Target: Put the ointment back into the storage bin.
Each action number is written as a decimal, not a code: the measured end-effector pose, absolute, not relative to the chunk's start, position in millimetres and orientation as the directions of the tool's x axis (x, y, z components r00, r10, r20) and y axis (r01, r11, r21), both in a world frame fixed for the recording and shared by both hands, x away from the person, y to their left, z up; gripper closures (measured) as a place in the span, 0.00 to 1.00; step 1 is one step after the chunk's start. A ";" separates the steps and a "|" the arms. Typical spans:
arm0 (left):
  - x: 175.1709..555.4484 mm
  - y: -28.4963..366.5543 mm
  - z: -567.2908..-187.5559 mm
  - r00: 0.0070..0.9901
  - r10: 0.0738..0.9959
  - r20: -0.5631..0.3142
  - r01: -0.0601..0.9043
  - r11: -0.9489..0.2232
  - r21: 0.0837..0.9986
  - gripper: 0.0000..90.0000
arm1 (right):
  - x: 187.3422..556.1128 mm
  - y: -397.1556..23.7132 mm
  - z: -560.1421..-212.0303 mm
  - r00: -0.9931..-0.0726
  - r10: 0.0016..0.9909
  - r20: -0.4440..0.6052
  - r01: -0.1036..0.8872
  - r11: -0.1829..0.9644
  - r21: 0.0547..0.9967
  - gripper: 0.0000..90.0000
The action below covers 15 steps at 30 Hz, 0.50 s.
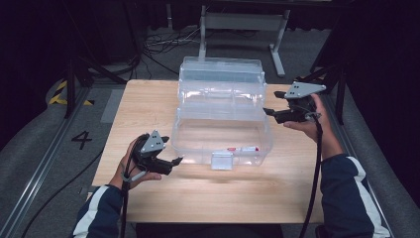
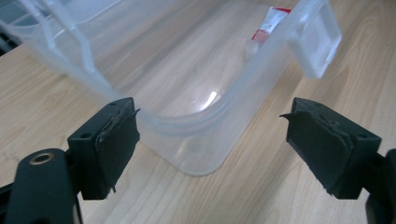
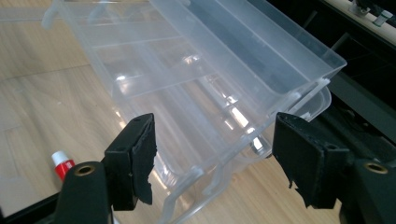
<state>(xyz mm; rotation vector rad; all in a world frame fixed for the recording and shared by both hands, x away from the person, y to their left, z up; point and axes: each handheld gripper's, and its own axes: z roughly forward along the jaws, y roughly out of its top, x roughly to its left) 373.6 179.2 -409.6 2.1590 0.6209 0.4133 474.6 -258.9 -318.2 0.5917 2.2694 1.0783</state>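
A clear plastic box (image 1: 176, 135) stands mid-table with its hinged lid (image 1: 220, 74) thrown back. A red-and-white tube (image 1: 243, 148) lies inside near the front wall, behind the white latch (image 1: 222, 160). My left gripper (image 1: 172, 149) hovers open by the box's front left corner. In the left gripper view the gripper (image 2: 212, 135) frames that rounded corner (image 2: 201, 161) without touching it, with the tube (image 2: 268, 25) and latch (image 2: 317, 42) beyond. My right gripper (image 1: 273, 102) is open at the box's right side by the hinge. In its own view the gripper (image 3: 215, 154) faces the lid's end (image 3: 224, 60), with the tube (image 3: 62, 163) at left.
The wooden table (image 1: 208, 198) has bare surface in front of the box and at both sides. Behind it a grey metal stand (image 1: 242, 22) and loose cables (image 1: 158, 47) sit on the floor. A floor rail (image 1: 44, 163) and a painted 4 (image 1: 81, 140) lie to the left.
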 end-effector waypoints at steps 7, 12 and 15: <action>382.1 166.1 -404.9 0.840 0.537 0.080 0.276 -0.548 0.790 0.19 | 489.0 -236.1 -307.1 -0.768 0.565 -0.302 0.139 0.607 0.783 0.36; 386.3 161.4 -401.7 0.842 0.532 0.087 0.266 -0.550 0.792 0.24 | 501.3 -214.0 -304.8 -0.779 0.532 -0.332 0.137 0.661 0.738 0.36; 390.5 155.0 -403.5 0.854 0.512 0.091 0.261 -0.573 0.777 0.25 | 507.8 -204.2 -303.0 -0.789 0.522 -0.325 0.135 0.663 0.736 0.37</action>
